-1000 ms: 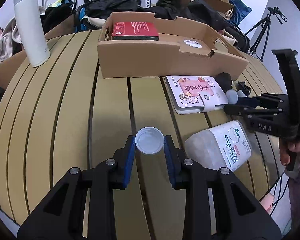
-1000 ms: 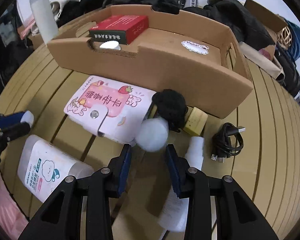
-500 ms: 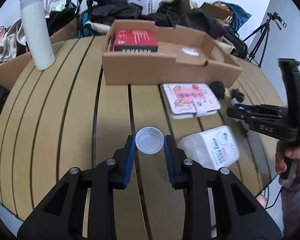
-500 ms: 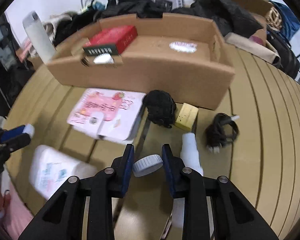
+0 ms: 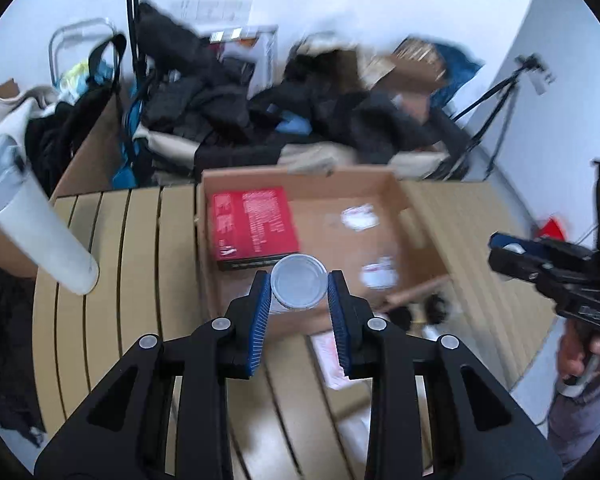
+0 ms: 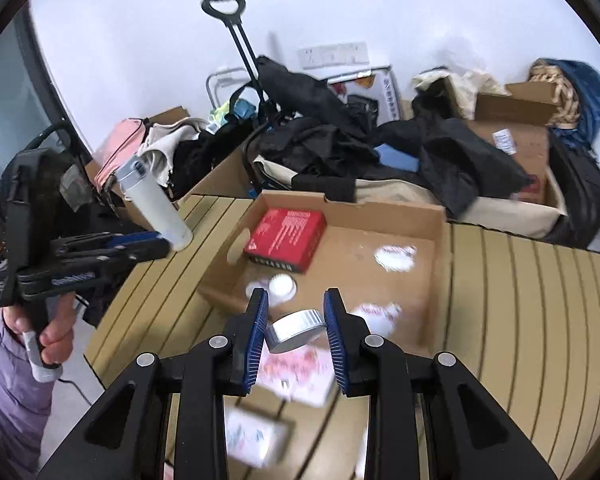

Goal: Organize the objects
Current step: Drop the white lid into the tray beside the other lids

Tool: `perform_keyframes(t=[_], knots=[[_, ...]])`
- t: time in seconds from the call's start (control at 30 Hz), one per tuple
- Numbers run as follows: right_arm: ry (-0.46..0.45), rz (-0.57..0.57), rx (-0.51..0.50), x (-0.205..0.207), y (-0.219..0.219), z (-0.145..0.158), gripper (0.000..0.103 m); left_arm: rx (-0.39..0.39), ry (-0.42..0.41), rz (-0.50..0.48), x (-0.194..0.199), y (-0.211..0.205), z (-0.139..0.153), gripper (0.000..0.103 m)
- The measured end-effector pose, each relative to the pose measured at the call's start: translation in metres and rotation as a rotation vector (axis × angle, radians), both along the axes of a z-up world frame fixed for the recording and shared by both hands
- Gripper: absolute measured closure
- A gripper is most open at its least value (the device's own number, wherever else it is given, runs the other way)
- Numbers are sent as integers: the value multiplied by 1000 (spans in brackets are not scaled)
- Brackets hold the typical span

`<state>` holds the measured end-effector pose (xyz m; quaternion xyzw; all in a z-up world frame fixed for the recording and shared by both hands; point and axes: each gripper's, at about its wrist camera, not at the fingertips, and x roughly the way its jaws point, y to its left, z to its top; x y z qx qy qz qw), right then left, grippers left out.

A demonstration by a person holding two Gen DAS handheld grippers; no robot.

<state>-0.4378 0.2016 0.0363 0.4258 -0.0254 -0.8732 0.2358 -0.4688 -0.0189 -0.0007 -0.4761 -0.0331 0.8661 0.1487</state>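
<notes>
Slatted table (image 5: 100, 280), blurred cardboard box (image 5: 380, 248), gripped jars

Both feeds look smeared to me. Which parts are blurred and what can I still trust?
Left wrist view: background clutter and cardboard box smeared by motion; left tool and its round container sharp. Right wrist view: background crisp, but the pink packet and table items below the right tool blur; its lid stays clear. Fisheye bends both edges.

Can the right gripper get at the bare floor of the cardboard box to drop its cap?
Probably yes. The right gripper, shut on the cap, hangs above the open-topped cardboard box; the red box fills only the far-left corner.
</notes>
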Motion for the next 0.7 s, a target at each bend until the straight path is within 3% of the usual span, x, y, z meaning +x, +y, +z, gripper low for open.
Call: perform_keyframes(t=[0.07,0.2,0.3,0.33,0.37,0.4,0.43,0.53,0.7], knots=[[-68,-4,-1,-31,-14,-19,72,-51,-84,16,-28,8,-36,78],[-256,-35,0,-90,-49,-95,72,-115,-154,68,-55,13,-93,78],[-366,-82,-34,-112,-59,-140,71,-130,-175,104,-59,9,-113,77],[-377,-95,-46,-116,-61,-148,71,-122,-172,106,-59,8,-116,70],[-388,-99,-59,-118,-62,-154,71,-121,-169,110,-59,6,-116,59],[-405,-97,-67,-119,-65,-158,65,-106,-160,104,-58,5,-115,55],[-412,-92,-66,-120,-67,-160,48,-105,-152,101,-57,5,-112,52],[-359,-99,-40,-117,-67,-150,25,-137,-109,123,-56,1,-99,41],[-291,-102,-44,-99,-56,-112,21,-161,-74,144,-39,-9,-67,23]])
